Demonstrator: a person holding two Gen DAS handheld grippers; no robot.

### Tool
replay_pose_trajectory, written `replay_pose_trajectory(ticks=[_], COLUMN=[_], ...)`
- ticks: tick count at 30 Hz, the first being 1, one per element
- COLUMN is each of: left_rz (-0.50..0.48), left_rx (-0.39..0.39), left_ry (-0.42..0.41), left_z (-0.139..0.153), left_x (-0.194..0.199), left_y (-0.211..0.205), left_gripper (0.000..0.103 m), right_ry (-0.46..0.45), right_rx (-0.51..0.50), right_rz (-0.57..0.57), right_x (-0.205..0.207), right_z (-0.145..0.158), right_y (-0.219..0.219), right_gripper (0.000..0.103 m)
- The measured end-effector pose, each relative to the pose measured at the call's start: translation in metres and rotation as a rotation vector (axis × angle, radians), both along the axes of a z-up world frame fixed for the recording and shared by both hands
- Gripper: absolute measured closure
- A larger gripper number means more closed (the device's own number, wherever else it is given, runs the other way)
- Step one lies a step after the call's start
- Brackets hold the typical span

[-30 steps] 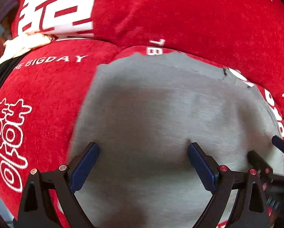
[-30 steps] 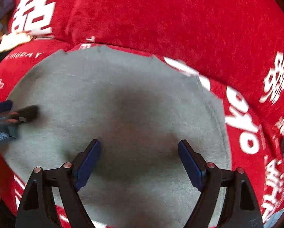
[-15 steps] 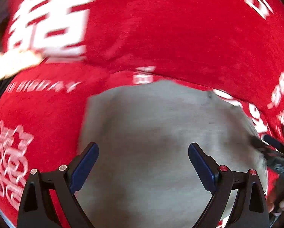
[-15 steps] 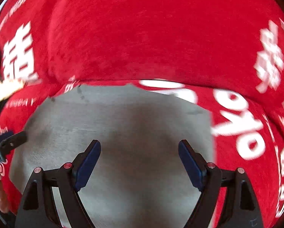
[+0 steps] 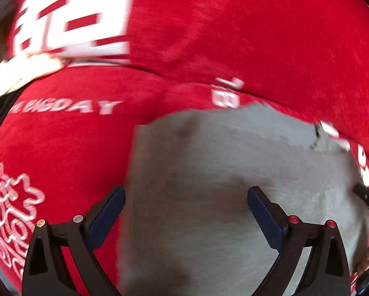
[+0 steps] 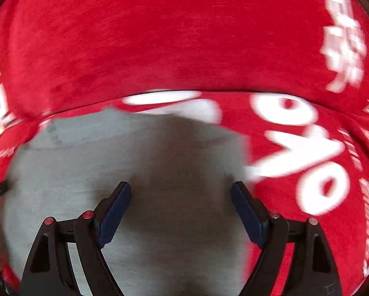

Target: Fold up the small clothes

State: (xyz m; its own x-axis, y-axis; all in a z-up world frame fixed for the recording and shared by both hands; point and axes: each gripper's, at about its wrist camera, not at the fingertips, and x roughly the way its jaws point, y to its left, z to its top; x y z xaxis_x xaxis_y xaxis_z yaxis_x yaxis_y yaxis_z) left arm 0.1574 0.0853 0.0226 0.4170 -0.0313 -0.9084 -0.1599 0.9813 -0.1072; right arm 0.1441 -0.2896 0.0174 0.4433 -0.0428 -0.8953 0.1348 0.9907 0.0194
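A grey garment (image 5: 233, 172) lies flat on a red sofa seat (image 5: 61, 148) printed with white lettering. My left gripper (image 5: 185, 194) hangs open over the garment's left edge, its left finger over the red cover and its right finger over the grey cloth, with nothing between the pads. In the right wrist view the same grey garment (image 6: 135, 160) fills the lower left. My right gripper (image 6: 180, 190) is open above the garment's right side, its right finger near the cloth's right edge. Each gripper's tip shows at the edge of the other's view.
The red sofa backrest (image 6: 172, 37) rises behind the seat, bearing large white characters. A pale cloth (image 5: 19, 74) lies in the crease at the far left. A person's fingers (image 5: 367, 259) show at the right edge.
Both grippers have drawn apart, the left toward the garment's left edge and the right toward its right edge. Both stayed open. The garment lies where it was.
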Motion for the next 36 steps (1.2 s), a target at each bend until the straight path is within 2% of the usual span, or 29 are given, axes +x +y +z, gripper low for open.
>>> replay_pose_trajectory(ticks=[2, 4, 7, 9, 11, 14, 18, 20, 23, 27, 29, 33, 36], left_rz=[0.065, 0.14, 0.172, 0.168, 0.139, 0.07, 0.012, 0.006, -0.016, -0.054, -0.063, -0.118, -0.148], left_rx=[-0.061, -0.085, -0.145, -0.205, -0.25, -0.278, -0.274, -0.261, -0.253, -0.228, -0.226, -0.179, -0.113], left_ry=[-0.027, -0.034, -0.012, 0.004, 0.021, 0.05, 0.085, 0.076, 0.079, 0.053, 0.032, -0.022, -0.045], left_z=[0.009, 0.011, 0.0, -0.01, -0.021, -0.033, -0.048, -0.046, -0.044, -0.044, -0.041, -0.025, -0.017], left_x=[-0.014, -0.036, -0.063, -0.075, -0.08, -0.068, -0.042, -0.036, -0.027, -0.02, -0.021, -0.029, -0.032], left_y=[0.034, 0.065, 0.09, 0.097, 0.086, 0.058, 0.027, 0.02, 0.014, 0.007, 0.009, -0.001, -0.009], left_gripper=[0.004, 0.004, 0.004, 0.004, 0.004, 0.004, 0.003, 0.003, 0.003, 0.004, 0.012, 0.048, 0.066], right_ry=[-0.041, -0.082, -0.138, -0.14, -0.135, -0.108, -0.067, -0.049, -0.075, -0.115, -0.122, -0.075, -0.013], right_rx=[0.002, 0.019, 0.059, 0.059, 0.033, -0.01, -0.061, -0.085, -0.049, -0.046, -0.051, -0.055, -0.059], right_rz=[-0.039, -0.055, -0.035, 0.019, 0.092, 0.22, 0.304, 0.314, 0.283, 0.277, 0.273, 0.256, 0.22], right_x=[-0.017, -0.036, -0.066, -0.076, -0.075, -0.064, -0.05, -0.045, -0.042, -0.045, -0.046, -0.041, -0.033], right_z=[0.014, 0.028, 0.043, 0.047, 0.047, 0.036, 0.016, 0.005, -0.002, -0.005, -0.005, -0.002, 0.0], right_y=[-0.014, -0.018, -0.007, 0.014, 0.045, 0.099, 0.144, 0.153, 0.146, 0.141, 0.143, 0.144, 0.146], right_gripper=[0.017, 0.017, 0.016, 0.016, 0.016, 0.017, 0.017, 0.017, 0.01, 0.008, 0.008, 0.008, 0.008])
